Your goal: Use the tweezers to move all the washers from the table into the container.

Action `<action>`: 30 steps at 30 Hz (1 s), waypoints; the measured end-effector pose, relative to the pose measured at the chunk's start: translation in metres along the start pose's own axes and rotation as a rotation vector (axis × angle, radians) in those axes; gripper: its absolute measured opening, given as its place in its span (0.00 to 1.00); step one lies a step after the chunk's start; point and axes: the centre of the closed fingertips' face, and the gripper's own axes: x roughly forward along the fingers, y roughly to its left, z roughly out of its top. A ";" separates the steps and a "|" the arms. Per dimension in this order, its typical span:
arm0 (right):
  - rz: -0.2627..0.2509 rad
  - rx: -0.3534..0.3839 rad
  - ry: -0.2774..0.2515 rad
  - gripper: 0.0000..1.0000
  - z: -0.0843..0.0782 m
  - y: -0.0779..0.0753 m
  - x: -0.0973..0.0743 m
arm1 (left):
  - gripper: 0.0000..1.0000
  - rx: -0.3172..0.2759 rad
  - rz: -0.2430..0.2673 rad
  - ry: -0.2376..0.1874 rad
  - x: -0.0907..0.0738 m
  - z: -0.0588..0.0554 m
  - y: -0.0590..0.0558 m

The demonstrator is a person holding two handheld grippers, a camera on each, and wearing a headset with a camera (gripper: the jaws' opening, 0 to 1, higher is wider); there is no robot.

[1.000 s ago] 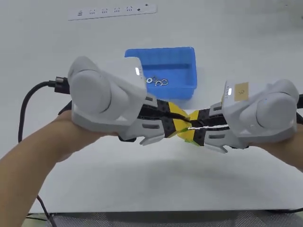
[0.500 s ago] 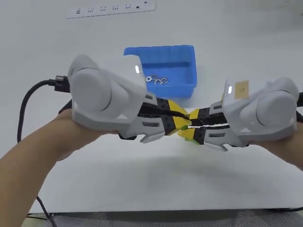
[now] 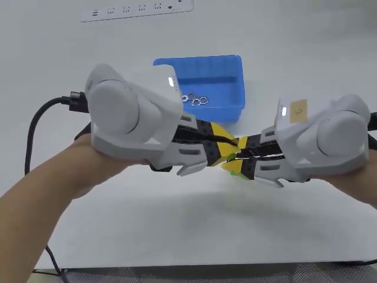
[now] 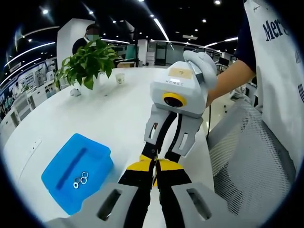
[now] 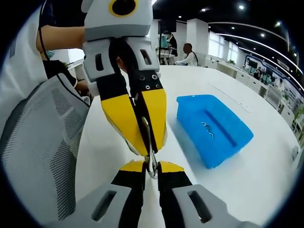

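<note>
Between left gripper (image 3: 226, 151) and right gripper (image 3: 234, 160), tweezers (image 5: 150, 162) remain.

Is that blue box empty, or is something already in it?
Not empty: a few small metal washers lie together on the floor of the blue box.

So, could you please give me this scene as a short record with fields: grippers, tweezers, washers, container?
tweezers: thin metal, held between both grippers above the table
left gripper: shut on the tweezers
right gripper: apparently shut on the tweezers too, tip to tip with the left gripper
container: blue, open, on the table beyond the grippers
washers: small cluster inside the container
power strip: far side of the table
</note>
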 end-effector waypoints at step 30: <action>0.019 -0.107 -0.039 0.11 0.050 0.006 -0.005 | 0.07 0.054 0.035 -0.014 -0.048 0.019 0.001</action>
